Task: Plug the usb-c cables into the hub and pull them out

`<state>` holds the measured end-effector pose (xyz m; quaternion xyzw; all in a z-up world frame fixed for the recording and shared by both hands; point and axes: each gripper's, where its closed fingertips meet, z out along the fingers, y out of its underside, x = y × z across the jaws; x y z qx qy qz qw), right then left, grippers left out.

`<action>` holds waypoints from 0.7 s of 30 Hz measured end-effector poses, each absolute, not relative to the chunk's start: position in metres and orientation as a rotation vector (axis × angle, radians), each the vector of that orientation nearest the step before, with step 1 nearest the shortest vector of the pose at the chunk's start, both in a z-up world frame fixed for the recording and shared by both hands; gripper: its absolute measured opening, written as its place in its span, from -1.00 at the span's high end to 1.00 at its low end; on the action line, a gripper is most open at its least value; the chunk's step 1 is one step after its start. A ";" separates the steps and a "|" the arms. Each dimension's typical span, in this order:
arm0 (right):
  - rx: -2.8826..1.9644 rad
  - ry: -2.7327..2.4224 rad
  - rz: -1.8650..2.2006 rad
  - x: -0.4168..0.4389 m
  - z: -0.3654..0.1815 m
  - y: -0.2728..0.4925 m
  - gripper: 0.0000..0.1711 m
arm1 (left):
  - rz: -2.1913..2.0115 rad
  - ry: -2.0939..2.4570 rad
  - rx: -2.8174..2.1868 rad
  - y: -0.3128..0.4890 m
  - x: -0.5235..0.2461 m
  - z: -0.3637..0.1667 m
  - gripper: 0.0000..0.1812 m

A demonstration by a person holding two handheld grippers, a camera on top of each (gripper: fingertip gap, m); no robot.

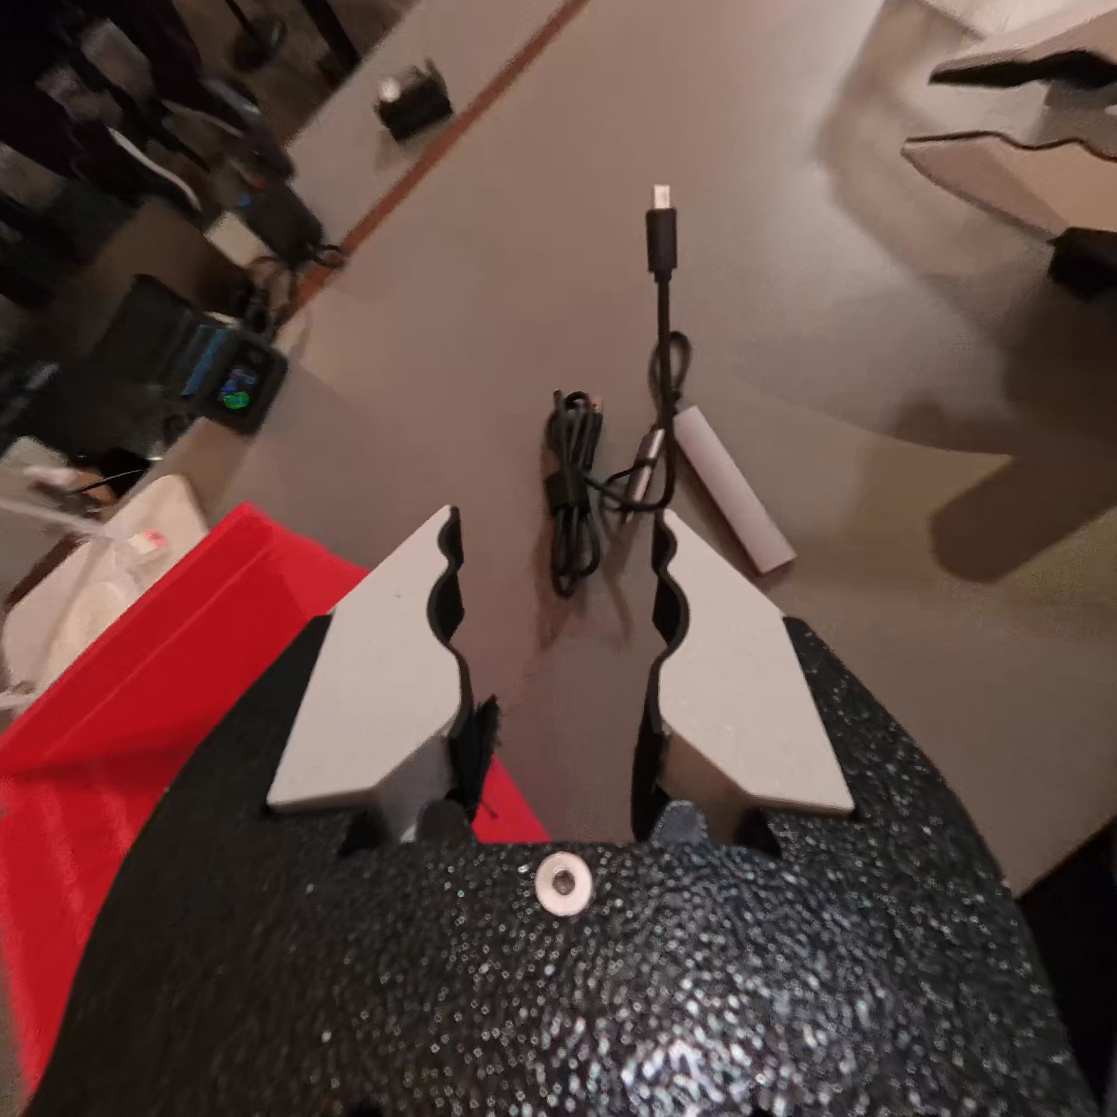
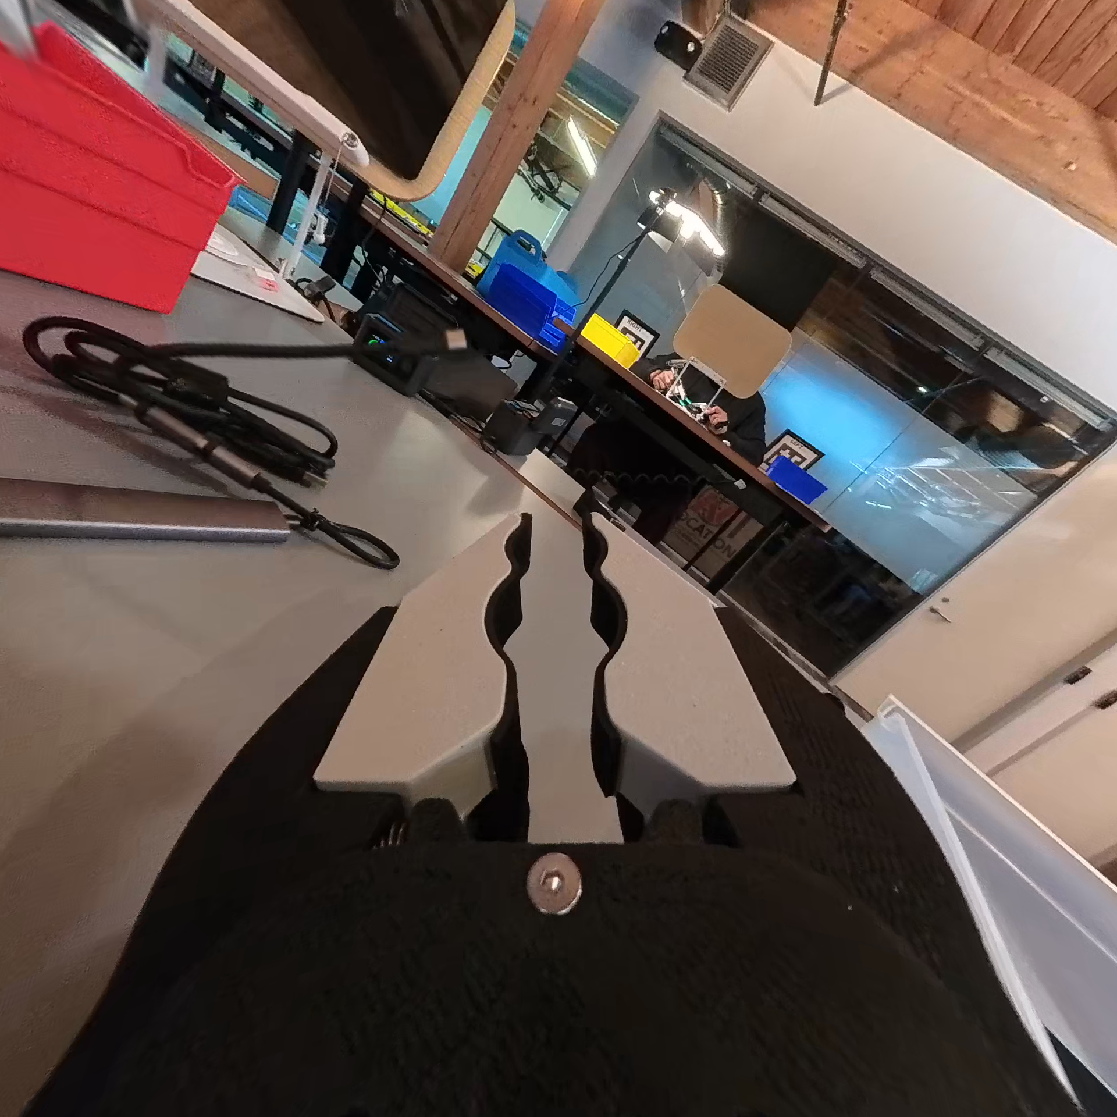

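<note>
A grey worktop runs through a workshop with timber ceiling and glass partitions; a person sits at a far bench in the right wrist view. On the worktop lies the slim silver hub, its short black lead looping off one end. Just beside it rests a bundled black usb-c cable, tied with a strap, and a second black cable whose plug points away from the left tongs. None of the cable plugs can be seen seated in the hub.

The left tongs hover above the worktop, spread wide and gripping nothing, the cable bundle showing between their tips. The right tongs sit low over the worktop, parted by a narrow gap and empty, well apart from the hub off to their left.

A red bin stands at the worktop's edge; its contents are hidden. Blue and yellow bins sit on the far bench.
</note>
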<state>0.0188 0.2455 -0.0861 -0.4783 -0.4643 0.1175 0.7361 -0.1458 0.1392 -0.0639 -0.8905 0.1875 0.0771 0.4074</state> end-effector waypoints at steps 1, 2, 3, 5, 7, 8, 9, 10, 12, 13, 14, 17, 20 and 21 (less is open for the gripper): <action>-1.050 -1.022 0.257 0.018 -0.086 0.245 0.82 | 0.226 0.446 -2.210 0.128 -0.157 -0.050 0.32; -1.048 -1.027 0.254 0.018 -0.086 0.244 0.82 | 0.259 0.427 -2.173 0.117 -0.170 -0.037 0.34; -1.045 -1.032 0.251 0.017 -0.087 0.244 0.82 | 0.292 0.414 -2.149 0.104 -0.184 -0.026 0.37; -1.034 -1.045 0.240 0.015 -0.087 0.242 0.82 | 0.335 0.401 -2.170 0.076 -0.213 -0.016 0.40; -1.021 -1.060 0.224 0.013 -0.088 0.240 0.82 | 0.265 0.510 -2.267 0.045 -0.224 -0.027 0.37; -1.013 -1.067 0.216 0.012 -0.088 0.239 0.83 | 0.206 0.612 -2.317 0.027 -0.223 -0.038 0.35; -1.005 -1.075 0.208 0.011 -0.088 0.237 0.83 | 0.214 0.651 -2.363 0.012 -0.231 -0.047 0.34; -0.999 -1.081 0.200 0.011 -0.089 0.236 0.83 | 0.252 0.631 -2.431 0.000 -0.245 -0.056 0.35; -0.985 -1.094 0.185 0.009 -0.089 0.234 0.83 | 0.184 0.601 -2.604 -0.030 -0.257 -0.078 0.31; -0.979 -1.100 0.179 0.009 -0.089 0.233 0.83 | 0.133 0.600 -2.661 -0.041 -0.257 -0.088 0.30; -0.973 -1.106 0.175 0.008 -0.090 0.232 0.83 | 0.089 0.616 -2.712 -0.050 -0.255 -0.097 0.31; -0.974 -1.119 0.202 0.006 -0.091 0.230 0.83 | 0.050 0.680 -2.782 -0.064 -0.257 -0.120 0.46; -1.001 -1.101 0.230 0.008 -0.091 0.234 0.82 | 0.010 0.604 -2.855 -0.069 -0.267 -0.140 0.43; -1.008 -1.095 0.234 0.009 -0.091 0.235 0.82 | 0.016 0.591 -2.870 -0.070 -0.270 -0.144 0.39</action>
